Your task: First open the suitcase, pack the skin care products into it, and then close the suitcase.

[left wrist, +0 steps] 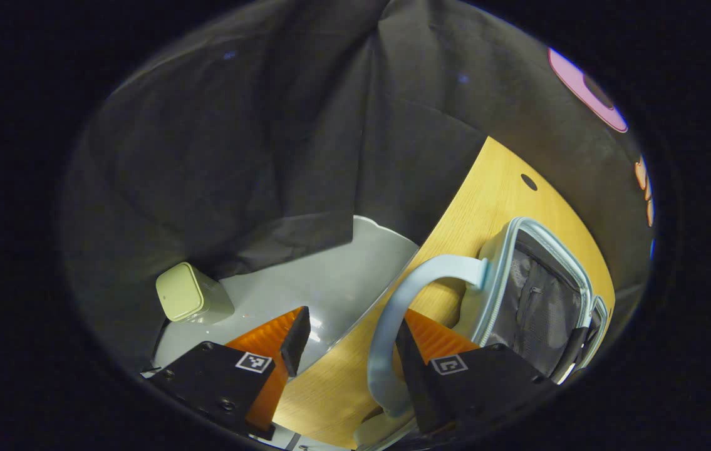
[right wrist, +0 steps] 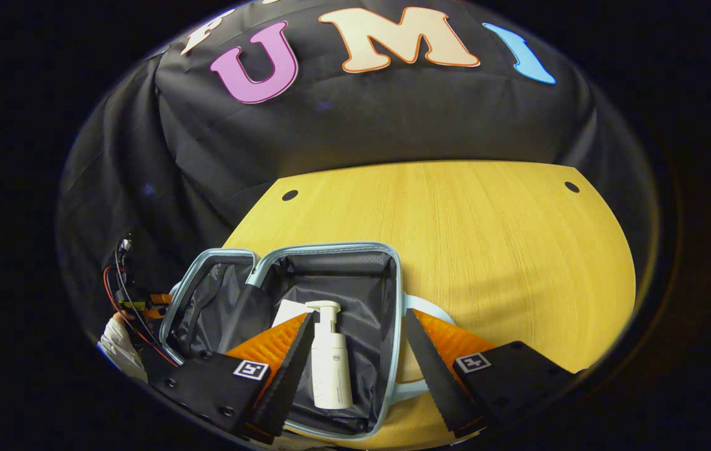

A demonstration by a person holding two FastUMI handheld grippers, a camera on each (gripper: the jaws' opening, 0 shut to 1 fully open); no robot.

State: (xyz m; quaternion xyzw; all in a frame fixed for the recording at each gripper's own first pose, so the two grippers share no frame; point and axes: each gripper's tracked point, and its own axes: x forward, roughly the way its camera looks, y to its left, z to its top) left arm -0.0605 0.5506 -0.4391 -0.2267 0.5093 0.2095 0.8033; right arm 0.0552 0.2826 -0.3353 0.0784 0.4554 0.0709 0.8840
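Lower centre, right view: bottle (right wrist: 330,363) in open suitcase (right wrist: 393,294); my right gripper (right wrist: 355,363) wide, left gripper (left wrist: 349,351) wide, empty. Next, probably: close lid.

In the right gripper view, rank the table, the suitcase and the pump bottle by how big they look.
1. Table: largest.
2. Suitcase, open: next.
3. Pump bottle, lying inside it: smallest.
The suitcase sits nearer the camera, yet the order is clear.

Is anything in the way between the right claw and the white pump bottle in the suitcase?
Nothing visible is. In the right gripper view, the right claw is open, and the white pump bottle lies flat on the dark lining of the open suitcase, showing in the gap between the fingers. A flat white item lies beside the bottle's pump end, not over it.
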